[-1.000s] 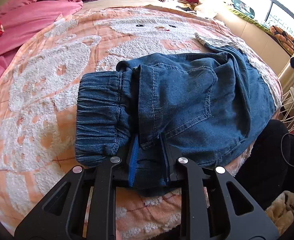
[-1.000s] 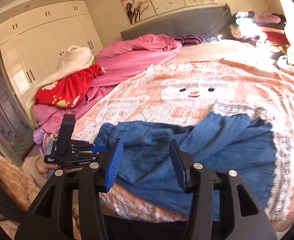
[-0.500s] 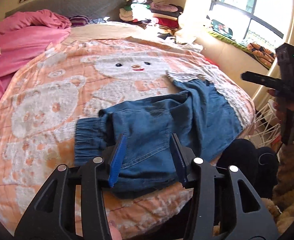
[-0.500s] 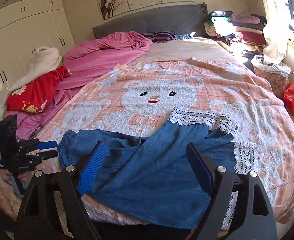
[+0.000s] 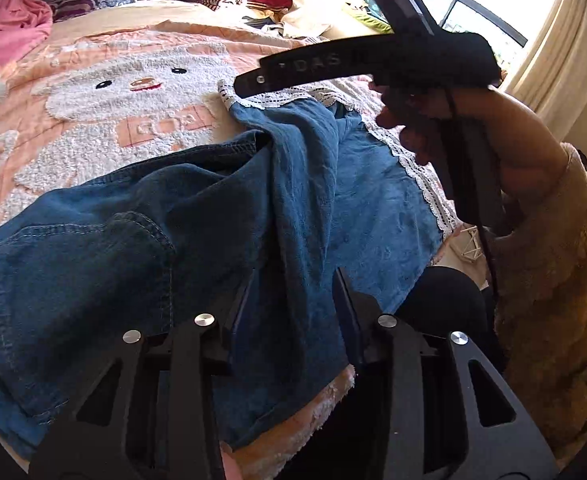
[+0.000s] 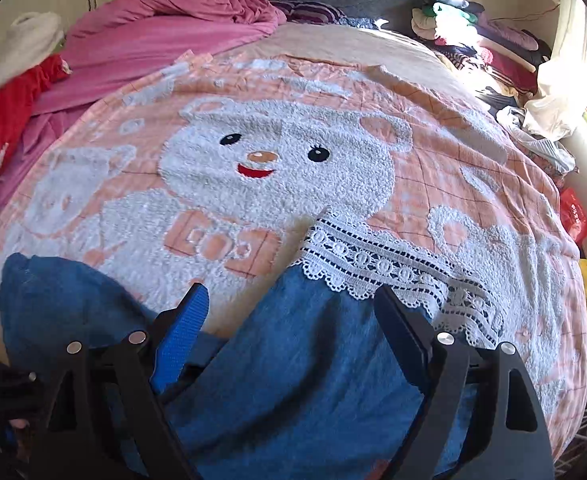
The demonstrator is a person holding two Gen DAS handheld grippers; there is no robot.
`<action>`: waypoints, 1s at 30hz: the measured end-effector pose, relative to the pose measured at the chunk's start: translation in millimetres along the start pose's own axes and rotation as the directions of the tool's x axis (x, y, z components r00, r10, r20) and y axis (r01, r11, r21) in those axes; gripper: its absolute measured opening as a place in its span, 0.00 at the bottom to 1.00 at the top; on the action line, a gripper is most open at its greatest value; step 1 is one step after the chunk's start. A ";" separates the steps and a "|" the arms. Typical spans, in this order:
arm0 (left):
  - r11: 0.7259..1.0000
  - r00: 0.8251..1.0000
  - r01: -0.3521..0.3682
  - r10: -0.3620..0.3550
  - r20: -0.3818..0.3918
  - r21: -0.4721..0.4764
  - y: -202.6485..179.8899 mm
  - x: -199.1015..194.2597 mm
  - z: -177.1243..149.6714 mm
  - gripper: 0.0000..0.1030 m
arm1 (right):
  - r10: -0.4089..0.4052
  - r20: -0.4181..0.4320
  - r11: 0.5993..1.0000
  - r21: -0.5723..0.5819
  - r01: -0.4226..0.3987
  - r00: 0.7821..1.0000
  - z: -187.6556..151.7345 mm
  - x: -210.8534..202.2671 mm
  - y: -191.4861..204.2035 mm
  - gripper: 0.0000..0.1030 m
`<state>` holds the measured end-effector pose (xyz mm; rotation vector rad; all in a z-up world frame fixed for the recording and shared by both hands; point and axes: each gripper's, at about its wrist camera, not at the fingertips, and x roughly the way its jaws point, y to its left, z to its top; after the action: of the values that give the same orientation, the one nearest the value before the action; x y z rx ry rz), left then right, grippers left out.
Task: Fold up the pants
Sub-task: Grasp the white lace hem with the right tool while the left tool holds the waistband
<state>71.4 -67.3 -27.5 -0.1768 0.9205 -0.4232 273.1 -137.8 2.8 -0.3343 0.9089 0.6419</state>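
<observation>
The pants (image 5: 197,216) lie under both grippers. The left gripper (image 5: 293,300) is closing on nothing; the right gripper (image 6: 293,320) is wide open. Bare blanket (image 6: 433,128) lies beyond.

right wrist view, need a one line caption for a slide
Open right gripper over blue pants with a white lace hem, laid on a bear-print blanket.

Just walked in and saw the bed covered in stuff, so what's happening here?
A person with a handheld gripper in each hand is folding blue denim pants on the bear-pattern blanket. The left gripper hovers over a fabric ridge, its jaws closing but not yet pinching. The right gripper is above the lace-trimmed hem, jaws wide and empty.
</observation>
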 end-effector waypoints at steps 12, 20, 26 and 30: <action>0.999 1.000 0.004 -0.005 -0.030 -0.037 5.9 21.4 -2.8 0.16 | -0.041 -0.124 0.994 0.094 0.052 0.991 27.3 76.8 -20.6 0.69; 0.999 0.999 0.010 -0.011 -0.030 -0.045 5.8 23.2 -0.9 0.16 | 0.038 -0.080 0.989 0.147 -0.026 0.996 22.2 77.3 -45.8 0.11; 0.999 1.000 0.001 -0.002 -0.020 -0.042 9.2 25.8 4.2 0.16 | 0.195 0.079 0.926 0.315 -0.210 0.978 -2.3 26.8 -74.9 0.10; 0.999 1.000 -0.017 0.017 -0.011 -0.035 7.4 24.5 3.1 0.06 | 0.216 0.207 0.878 0.386 -0.282 0.954 -31.6 -27.8 -89.5 0.10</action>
<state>88.9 -71.2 -46.0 -0.1989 0.9401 -0.3929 298.6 -233.3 7.3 0.2174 0.9163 0.6832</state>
